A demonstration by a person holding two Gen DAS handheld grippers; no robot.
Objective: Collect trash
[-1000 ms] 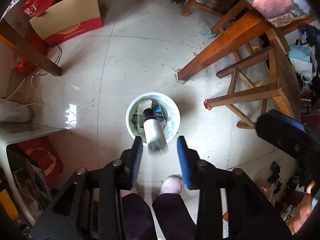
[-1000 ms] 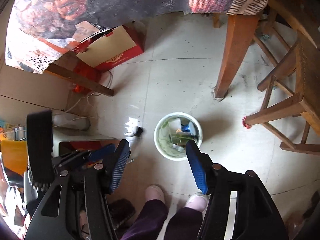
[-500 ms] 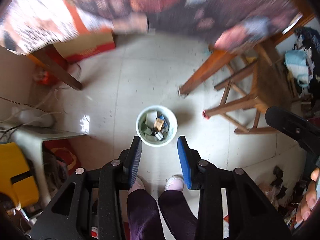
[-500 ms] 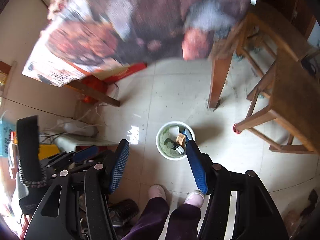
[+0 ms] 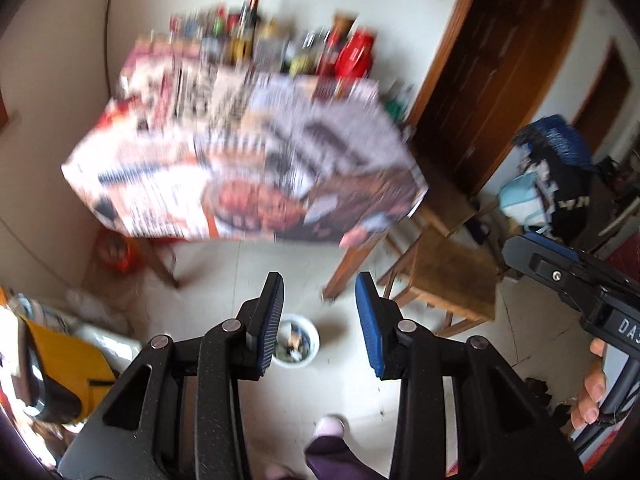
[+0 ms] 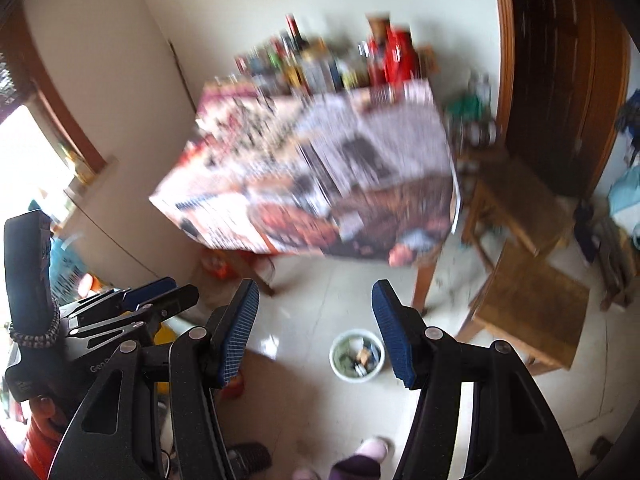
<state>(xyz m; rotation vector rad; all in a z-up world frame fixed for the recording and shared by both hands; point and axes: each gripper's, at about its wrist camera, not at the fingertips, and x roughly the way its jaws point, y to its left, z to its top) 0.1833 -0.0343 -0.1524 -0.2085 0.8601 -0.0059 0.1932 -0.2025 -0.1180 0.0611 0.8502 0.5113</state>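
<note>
A white trash bin (image 5: 298,346) holding several pieces of trash stands on the tiled floor; it also shows in the right wrist view (image 6: 357,356). My left gripper (image 5: 320,304) is open and empty, held high above the bin. My right gripper (image 6: 316,312) is open and empty, also high above the floor. Each gripper shows at the edge of the other's view. The table (image 5: 248,168) ahead, covered in printed paper, is blurred by motion.
Bottles and red containers (image 5: 280,48) crowd the table's far edge. A wooden stool (image 5: 452,280) stands right of the bin. A dark wooden door (image 5: 500,60) is at the back right. Clutter lies at the left by a yellow box (image 5: 68,356). My feet (image 5: 330,428) are below.
The white cup fell from my left gripper into the bin. Both grippers have since risen and tilted up, so the bin shrank and the tabletop came into view.
</note>
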